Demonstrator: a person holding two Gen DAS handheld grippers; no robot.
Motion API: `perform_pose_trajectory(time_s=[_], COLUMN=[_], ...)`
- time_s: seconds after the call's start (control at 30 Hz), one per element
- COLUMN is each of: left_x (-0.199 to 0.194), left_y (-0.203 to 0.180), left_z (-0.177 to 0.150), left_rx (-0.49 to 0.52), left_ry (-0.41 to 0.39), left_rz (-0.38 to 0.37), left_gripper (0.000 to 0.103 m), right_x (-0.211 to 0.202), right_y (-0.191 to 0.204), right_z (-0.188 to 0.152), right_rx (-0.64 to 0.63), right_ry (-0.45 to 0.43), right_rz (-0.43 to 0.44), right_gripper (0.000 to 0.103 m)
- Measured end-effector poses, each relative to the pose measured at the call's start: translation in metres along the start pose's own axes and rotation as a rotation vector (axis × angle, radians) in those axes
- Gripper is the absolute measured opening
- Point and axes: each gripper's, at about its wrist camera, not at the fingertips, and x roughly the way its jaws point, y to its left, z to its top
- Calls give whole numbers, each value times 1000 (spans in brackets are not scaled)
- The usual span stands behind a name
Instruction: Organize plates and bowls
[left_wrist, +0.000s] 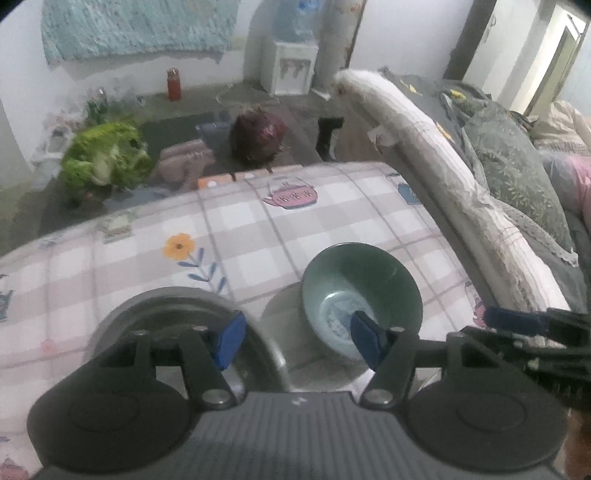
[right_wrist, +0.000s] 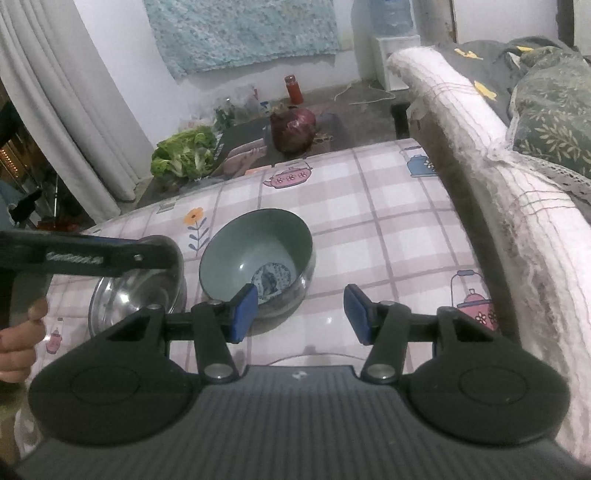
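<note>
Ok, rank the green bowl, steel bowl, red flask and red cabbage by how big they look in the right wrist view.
1. green bowl
2. steel bowl, partly hidden, so its rank is unsure
3. red cabbage
4. red flask
The cabbage and flask sit farther off, so they look smaller.

Each gripper, the left gripper (left_wrist: 297, 341) and the right gripper (right_wrist: 300, 314), is built of a ribbed dark grey body, two black round discs, black linkage arms pinned by silver screws, and blue pads.
</note>
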Motion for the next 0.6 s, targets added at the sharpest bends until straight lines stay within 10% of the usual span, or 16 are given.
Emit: perform_pose_trajectory(time_s=[0.3, 0.6], left_x=[50, 74], left_y=[-11, -21], left_z=[31, 32], left_rx=[8, 29], left_ry=[94, 147], left_rz=[62, 99], left_gripper=[45, 16], right_x=[38, 71], right_y=[4, 0], right_z=[16, 16], right_rx=[-47, -48], right_ry=[8, 55], right_rz=[-16, 5], right_gripper=[45, 13])
